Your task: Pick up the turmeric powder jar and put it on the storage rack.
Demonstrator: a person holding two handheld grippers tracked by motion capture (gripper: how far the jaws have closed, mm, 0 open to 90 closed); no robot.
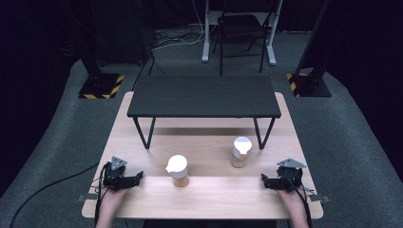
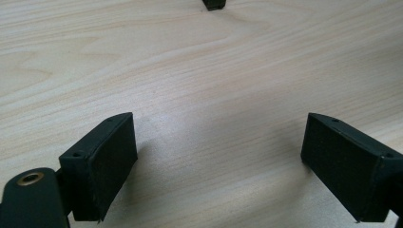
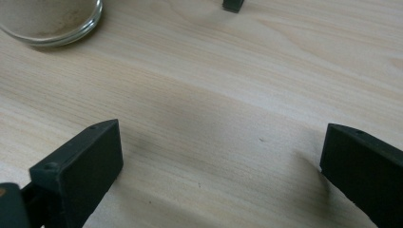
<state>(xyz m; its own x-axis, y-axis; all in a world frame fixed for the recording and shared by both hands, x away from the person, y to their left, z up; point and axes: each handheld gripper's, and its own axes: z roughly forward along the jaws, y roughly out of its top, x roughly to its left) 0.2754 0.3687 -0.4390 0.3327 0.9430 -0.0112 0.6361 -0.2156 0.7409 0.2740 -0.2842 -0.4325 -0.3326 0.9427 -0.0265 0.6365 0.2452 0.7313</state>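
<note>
Two small glass jars of tan powder stand on my pale wooden bench (image 1: 142, 199), each capped with a white lid: one jar (image 1: 178, 170) near the middle, the other (image 1: 240, 152) farther back and to the right, just beside a leg of the low black shelf (image 1: 203, 96). My left gripper (image 1: 138, 176) rests low at the bench's left side and my right gripper (image 1: 263, 179) at its right, both pointing inward toward the jars. Both jaws gape wide with nothing between them.

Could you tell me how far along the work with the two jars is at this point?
Nothing looks done: both lidded jars, left jar and right jar, stand on the table before the black shelf. Left gripper and right gripper rest with jaws open, empty. Every grasp remains.
</note>
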